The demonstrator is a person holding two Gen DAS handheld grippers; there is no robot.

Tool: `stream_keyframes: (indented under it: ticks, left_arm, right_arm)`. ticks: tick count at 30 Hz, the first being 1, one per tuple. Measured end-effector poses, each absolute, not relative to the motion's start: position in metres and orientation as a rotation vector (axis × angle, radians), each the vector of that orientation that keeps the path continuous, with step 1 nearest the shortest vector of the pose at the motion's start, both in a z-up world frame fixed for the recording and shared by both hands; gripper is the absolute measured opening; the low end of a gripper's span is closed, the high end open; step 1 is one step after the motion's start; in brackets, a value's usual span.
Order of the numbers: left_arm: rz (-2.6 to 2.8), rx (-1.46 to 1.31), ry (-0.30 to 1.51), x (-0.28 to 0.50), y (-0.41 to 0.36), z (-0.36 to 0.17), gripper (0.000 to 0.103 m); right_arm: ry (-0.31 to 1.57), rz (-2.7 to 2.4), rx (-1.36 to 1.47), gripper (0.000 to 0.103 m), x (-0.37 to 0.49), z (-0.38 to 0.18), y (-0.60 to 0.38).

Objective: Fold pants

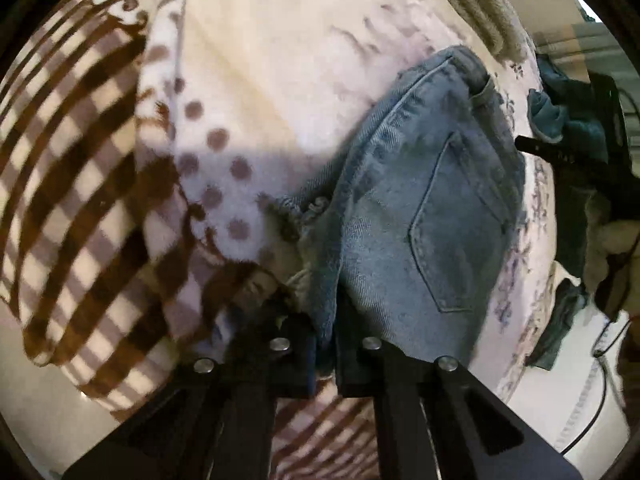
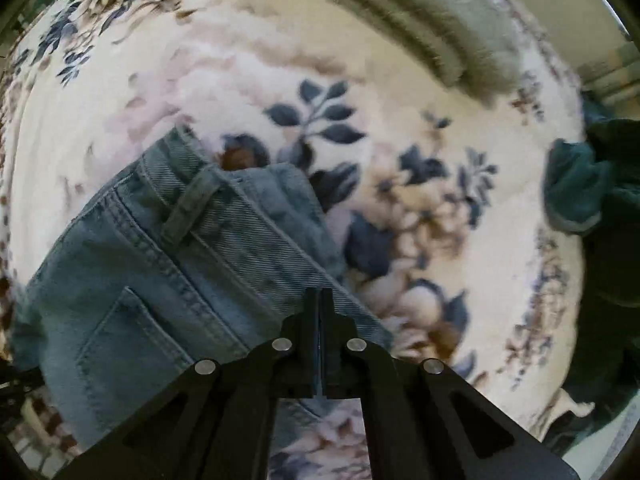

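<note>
Light blue jeans [image 1: 420, 208] lie bunched on a patterned blanket, back pocket up, frayed hem at their left. My left gripper [image 1: 324, 344] is shut on a fold of the denim at the jeans' near edge. In the right wrist view the jeans [image 2: 160, 264] show their waistband, a belt loop and a pocket. My right gripper [image 2: 320, 320] is shut on the waistband edge at the jeans' right side, its fingers pressed together with the cloth pinched thin between them.
The blanket [image 1: 256, 60] has brown checks at the left, dots and blue flowers [image 2: 420, 200]. A grey-green pillow [image 2: 432, 20] lies at the far edge. Dark teal clothes [image 2: 592, 184] are piled at the right. The right gripper's black body [image 1: 580, 160] shows at the right.
</note>
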State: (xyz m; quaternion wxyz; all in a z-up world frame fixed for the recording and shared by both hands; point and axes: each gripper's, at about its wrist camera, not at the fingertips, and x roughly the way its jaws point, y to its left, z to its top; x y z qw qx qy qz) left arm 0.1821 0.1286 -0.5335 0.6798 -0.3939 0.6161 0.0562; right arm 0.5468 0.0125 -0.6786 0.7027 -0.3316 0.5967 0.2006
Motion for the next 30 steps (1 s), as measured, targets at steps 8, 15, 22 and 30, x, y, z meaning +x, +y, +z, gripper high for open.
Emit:
stream_keyframes:
  ticks: [8, 15, 22, 30]
  left_arm:
    - [0.178, -0.890, 1.386, 0.183, 0.176, -0.521, 0.004]
    - [0.174, -1.148, 1.283, 0.161, 0.184, -0.528, 0.009]
    - [0.395, -1.006, 1.153, 0.158, 0.172, -0.510, 0.074]
    - [0.396, -0.793, 1.226, 0.210, 0.152, -0.525, 0.076]
  right_arm:
    - [1.498, 0.442, -0.547, 0.001, 0.573, -0.672, -0.022]
    - [1.571, 0.533, -0.254, 0.065, 0.583, -0.664, -0.026]
    - [1.470, 0.582, -0.309, 0.072, 0.578, -0.669, 0.006]
    - [1.306, 0.604, -0.650, 0.018, 0.552, -0.684, 0.043]
